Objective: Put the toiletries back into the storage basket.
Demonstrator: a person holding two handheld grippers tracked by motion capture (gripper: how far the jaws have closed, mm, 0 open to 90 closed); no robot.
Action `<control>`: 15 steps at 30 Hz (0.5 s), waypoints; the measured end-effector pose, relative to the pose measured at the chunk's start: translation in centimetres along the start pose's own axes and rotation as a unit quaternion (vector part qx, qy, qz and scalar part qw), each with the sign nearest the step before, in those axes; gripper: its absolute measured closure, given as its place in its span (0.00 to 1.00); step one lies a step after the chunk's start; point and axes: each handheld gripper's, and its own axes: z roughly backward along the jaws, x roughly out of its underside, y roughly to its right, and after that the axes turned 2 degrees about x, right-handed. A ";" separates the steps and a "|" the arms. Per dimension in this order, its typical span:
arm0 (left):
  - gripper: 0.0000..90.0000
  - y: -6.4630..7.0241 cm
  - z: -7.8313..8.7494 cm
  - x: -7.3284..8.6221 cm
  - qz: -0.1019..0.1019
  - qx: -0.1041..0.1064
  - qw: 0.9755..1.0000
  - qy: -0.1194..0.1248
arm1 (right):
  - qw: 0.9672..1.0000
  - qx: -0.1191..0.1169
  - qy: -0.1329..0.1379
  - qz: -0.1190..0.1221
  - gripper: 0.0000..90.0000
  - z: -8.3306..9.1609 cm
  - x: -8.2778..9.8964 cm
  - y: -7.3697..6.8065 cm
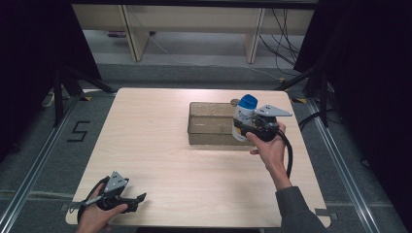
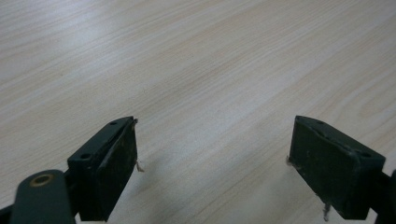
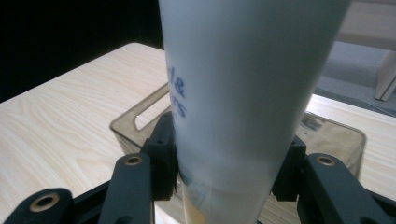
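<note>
A white bottle (image 1: 243, 119) with a blue cap is held upright in my right gripper (image 1: 241, 129), above the right end of a clear brownish bin (image 1: 210, 130). In the right gripper view the bottle (image 3: 243, 84) towers up close, blue lettering on its side, with both jaws pressed against its lower part and the bin (image 3: 140, 122) below and behind it. My left gripper (image 1: 141, 198) rests low at the table's front left corner, open. Its fingers (image 2: 109, 168) stand wide apart over bare wood in the left gripper view.
The light wooden table (image 1: 160, 160) has the bin at its back right. A small round brownish thing (image 1: 234, 102) lies just behind the bin. Dark curtains flank the table, with desk legs and cables on the floor beyond.
</note>
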 end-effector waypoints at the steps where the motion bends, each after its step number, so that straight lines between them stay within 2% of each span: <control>1: 0.16 0.0 0.0 0.0 0.001 -0.001 1.000 0.003 | 1.000 0.003 0.003 0.007 0.61 0.0 0.0 0.3; 2: 0.16 0.0 0.0 0.0 0.001 -0.001 1.000 0.003 | 1.000 0.003 0.003 0.007 0.61 0.0 0.0 0.3; 3: 0.16 0.3 -0.2 0.0 0.023 0.004 0.999 0.021 | 1.000 0.006 -0.003 -0.002 0.61 0.1 -0.1 0.6; 4: 0.16 0.3 -0.2 0.0 0.023 0.004 0.999 0.021 | 1.000 0.008 0.006 -0.005 0.61 0.0 -0.1 0.6; 5: 0.16 0.2 -0.2 0.0 0.017 0.001 1.000 0.016 | 1.000 0.002 -0.001 -0.014 0.61 0.0 -0.2 0.7; 8: 0.16 0.2 -0.1 0.0 0.008 -0.002 1.000 0.012 | 1.000 0.010 -0.001 -0.014 0.61 0.1 -0.3 0.9; 9: 0.16 0.0 0.0 0.0 -0.001 0.002 1.000 -0.001 | 1.000 0.013 -0.004 -0.011 0.61 0.1 -0.4 1.3; 10: 0.16 0.3 -0.2 0.0 0.022 0.004 1.000 0.022 | 1.000 0.015 -0.002 -0.007 0.61 0.1 -0.4 1.5; 11: 0.16 0.2 -0.1 0.0 0.011 0.003 1.000 0.013 | 1.000 0.015 -0.002 -0.011 0.61 0.1 -0.4 1.6; 13: 0.16 0.2 -0.1 0.0 0.010 0.002 1.000 0.010 | 1.000 0.017 -0.001 -0.020 0.61 0.0 -0.4 2.0; 15: 0.16 0.4 -0.3 0.0 0.025 0.003 0.999 0.027 | 0.999 0.028 0.000 -0.020 0.61 -0.1 -0.4 2.4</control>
